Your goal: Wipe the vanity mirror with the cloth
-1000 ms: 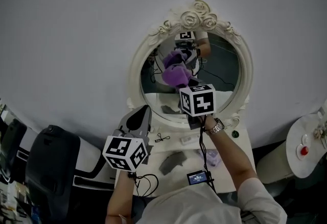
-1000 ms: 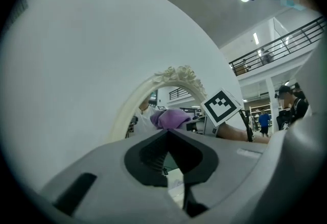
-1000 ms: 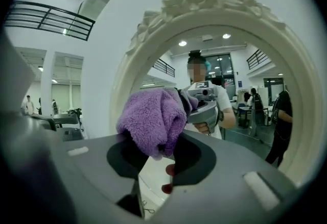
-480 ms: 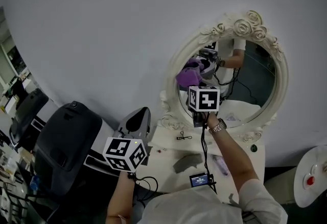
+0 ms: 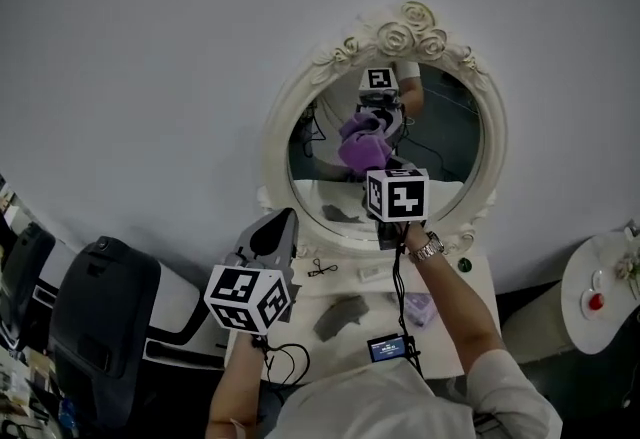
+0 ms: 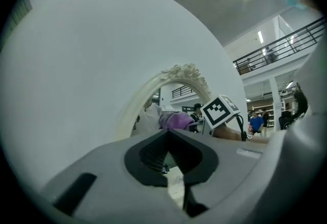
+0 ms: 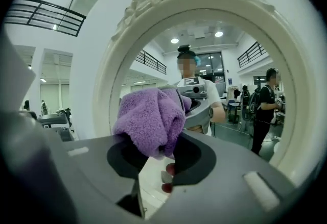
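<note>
An oval vanity mirror (image 5: 440, 142) in an ornate cream frame (image 5: 283, 117) stands at the back of a white table against the wall. My right gripper (image 5: 368, 167) is shut on a purple cloth (image 5: 358, 153) and holds it against the glass left of centre. In the right gripper view the cloth (image 7: 150, 120) bunches between the jaws in front of the mirror (image 7: 235, 85). My left gripper (image 5: 270, 245) hangs lower left, near the frame's bottom edge, its jaws shut with nothing between them (image 6: 168, 152).
On the white table (image 5: 475, 312) lie a grey cloth-like item (image 5: 338, 315), a small purple item (image 5: 418, 307), a black cable (image 5: 320, 269) and a phone-like device (image 5: 388, 347). A dark chair (image 5: 95, 327) stands left; a small round white table (image 5: 600, 292) right.
The head camera swung left and then back, so the mirror shifted in view. My right gripper kept the purple cloth on the glass, moving slightly. The left gripper stayed low.
</note>
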Demonstrator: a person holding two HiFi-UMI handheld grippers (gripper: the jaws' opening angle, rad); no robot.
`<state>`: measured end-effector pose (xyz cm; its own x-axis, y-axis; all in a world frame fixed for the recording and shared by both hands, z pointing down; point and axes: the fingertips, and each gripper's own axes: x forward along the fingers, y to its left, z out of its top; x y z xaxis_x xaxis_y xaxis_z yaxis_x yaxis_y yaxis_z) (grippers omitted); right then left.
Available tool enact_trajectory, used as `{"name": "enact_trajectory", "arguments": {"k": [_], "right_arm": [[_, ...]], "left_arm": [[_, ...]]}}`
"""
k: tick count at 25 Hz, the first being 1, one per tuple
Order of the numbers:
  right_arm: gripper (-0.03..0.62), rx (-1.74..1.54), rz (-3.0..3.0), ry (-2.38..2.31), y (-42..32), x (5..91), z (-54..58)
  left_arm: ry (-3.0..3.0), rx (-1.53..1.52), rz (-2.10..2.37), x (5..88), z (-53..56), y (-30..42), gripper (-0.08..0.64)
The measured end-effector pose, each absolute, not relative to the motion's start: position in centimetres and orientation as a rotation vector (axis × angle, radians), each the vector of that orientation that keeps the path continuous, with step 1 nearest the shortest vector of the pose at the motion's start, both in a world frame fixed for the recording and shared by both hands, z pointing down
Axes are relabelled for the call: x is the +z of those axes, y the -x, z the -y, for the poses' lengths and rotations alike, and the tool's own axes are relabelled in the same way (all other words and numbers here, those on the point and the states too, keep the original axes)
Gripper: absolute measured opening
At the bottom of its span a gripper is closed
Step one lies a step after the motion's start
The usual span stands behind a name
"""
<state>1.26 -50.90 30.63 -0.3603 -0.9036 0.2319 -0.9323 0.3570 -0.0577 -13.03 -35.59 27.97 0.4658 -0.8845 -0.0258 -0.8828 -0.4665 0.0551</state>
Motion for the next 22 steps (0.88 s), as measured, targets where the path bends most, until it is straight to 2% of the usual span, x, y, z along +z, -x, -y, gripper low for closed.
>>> {"name": "enact_trajectory", "arguments": {"k": [12,17,22], "right_arm": [[0.114,0.346,2.186,-2.04,-20.9,31.1,50.4],[0.114,0.382,2.111,-2.103,-25.0,31.7,50.3],[0.11,0.403,2.133,-2.134,-24.8,32.0,50.1]], "left_arm": [[-2.857,-0.029,1.214,28.6,38.0,-0.2,0.002],[-2.86,-0.016,1.163,29.1,38.5,-2.6,0.002],[-2.823,0.004,1.209,30.1,38.7,-1.8,0.002]]}}
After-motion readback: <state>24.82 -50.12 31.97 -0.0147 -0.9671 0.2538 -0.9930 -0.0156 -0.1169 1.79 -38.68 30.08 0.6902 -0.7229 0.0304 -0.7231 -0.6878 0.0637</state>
